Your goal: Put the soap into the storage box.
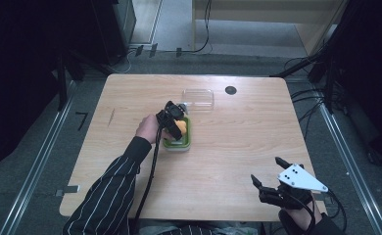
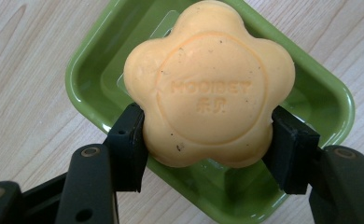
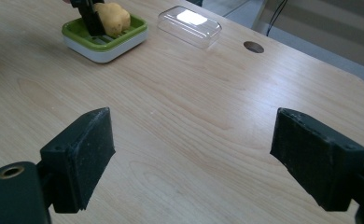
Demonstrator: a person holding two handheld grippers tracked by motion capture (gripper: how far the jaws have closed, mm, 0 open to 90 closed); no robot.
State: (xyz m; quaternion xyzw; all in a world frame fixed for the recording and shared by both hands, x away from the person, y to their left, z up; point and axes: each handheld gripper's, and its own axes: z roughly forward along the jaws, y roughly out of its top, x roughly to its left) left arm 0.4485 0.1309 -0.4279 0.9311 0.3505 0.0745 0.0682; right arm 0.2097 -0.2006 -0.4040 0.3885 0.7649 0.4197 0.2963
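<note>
Pale wooden table [image 1: 238, 147], with your left gripper [image 1: 175, 113] at the green soap dish [image 1: 191, 136].
You had its jaws clamped on the flower-shaped orange soap [image 2: 209, 84], held just over the dish's tray. A clear plastic lid [image 1: 198, 98] lay just beyond the dish, and a round cable hole [image 1: 230, 90] sat beside that lid. Your right gripper [image 1: 272, 176] hovered well apart at the near right edge, jaws wide apart and empty, with bare wood between it and the dish.

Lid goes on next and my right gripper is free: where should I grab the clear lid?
Probably across its short sides, from above. The lid lies dome-up beside the green dish, long and low, so its narrow width should fit between the right gripper's open jaws. Its smooth, rounded walls may slip, so grip low near the rim.
</note>
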